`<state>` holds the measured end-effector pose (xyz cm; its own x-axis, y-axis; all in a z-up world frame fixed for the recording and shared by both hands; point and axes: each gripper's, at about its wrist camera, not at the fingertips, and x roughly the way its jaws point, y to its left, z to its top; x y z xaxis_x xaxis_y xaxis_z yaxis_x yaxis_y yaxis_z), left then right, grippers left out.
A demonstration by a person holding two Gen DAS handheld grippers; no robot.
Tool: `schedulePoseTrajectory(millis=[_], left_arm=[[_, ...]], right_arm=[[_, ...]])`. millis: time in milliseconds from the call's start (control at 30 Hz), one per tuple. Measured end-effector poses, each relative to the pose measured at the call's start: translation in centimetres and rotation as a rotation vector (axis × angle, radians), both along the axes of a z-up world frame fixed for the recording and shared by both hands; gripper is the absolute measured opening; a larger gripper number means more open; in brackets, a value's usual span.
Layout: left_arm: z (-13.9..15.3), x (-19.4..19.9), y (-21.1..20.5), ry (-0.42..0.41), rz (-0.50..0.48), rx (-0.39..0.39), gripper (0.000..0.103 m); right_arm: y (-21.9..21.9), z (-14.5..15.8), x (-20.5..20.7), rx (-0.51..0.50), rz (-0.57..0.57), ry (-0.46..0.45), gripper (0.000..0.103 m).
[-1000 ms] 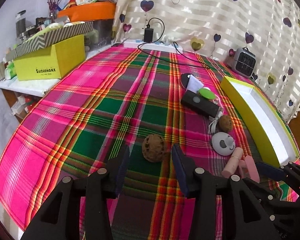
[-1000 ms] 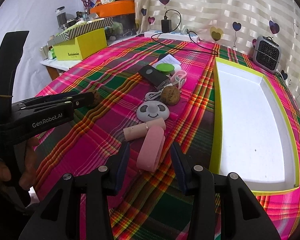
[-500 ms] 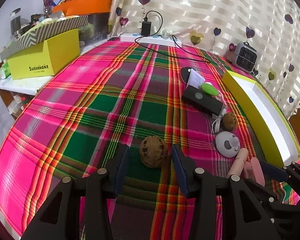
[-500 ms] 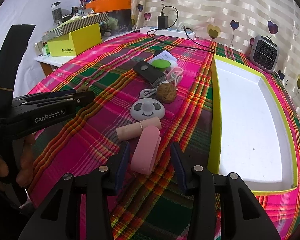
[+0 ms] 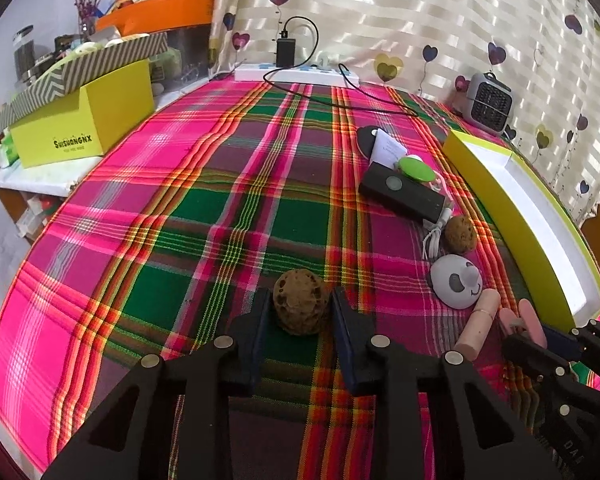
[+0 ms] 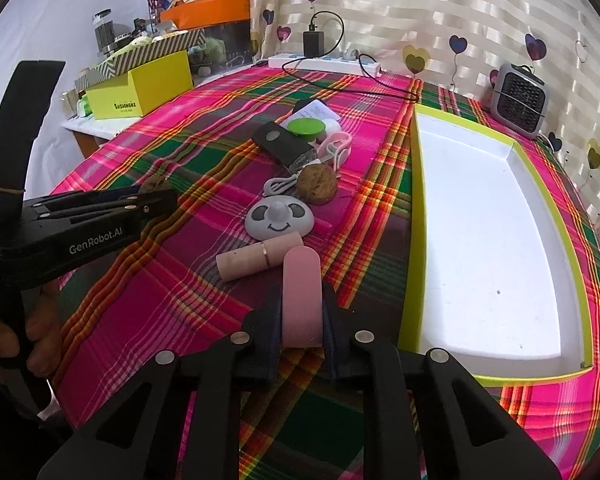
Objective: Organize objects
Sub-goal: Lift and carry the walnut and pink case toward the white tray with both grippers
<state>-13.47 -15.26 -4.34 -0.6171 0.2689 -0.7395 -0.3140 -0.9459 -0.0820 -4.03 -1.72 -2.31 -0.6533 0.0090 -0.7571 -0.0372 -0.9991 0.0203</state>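
My left gripper has closed its jaws around a brown walnut on the plaid cloth. My right gripper is shut on a flat pink case lying on the cloth. Beside the case lie a pink tube, a grey koala-face disc, a second walnut, a white cable, a black rectangular case and a green-lidded pot. The yellow-rimmed white tray lies empty to the right. The left gripper also shows in the right wrist view.
A small grey fan heater stands behind the tray. A power strip with charger and cable lies at the back edge. A yellow box and cluttered shelf sit at the left. The table edge drops off on the left.
Both grippers moved forward and closed: the left one onto the walnut, the right one onto the pink case. The other objects have not moved.
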Motion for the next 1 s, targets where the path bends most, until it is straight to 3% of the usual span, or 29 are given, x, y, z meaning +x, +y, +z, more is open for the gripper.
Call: schedulePoseTrajectory(millis=[467,1000], left_arm=[[1.5,1.0,0.5,0.04,0.007,0.024,0.028],[3.9,1.8,4.8,0.093,-0.096,0.059,0.028]], right_arm=[[1.2,1.7,0.8,-0.025,0.006,0.077,0.018],[3.5,3.0,1.4,-0.038,-0.022,0.135,0.018]])
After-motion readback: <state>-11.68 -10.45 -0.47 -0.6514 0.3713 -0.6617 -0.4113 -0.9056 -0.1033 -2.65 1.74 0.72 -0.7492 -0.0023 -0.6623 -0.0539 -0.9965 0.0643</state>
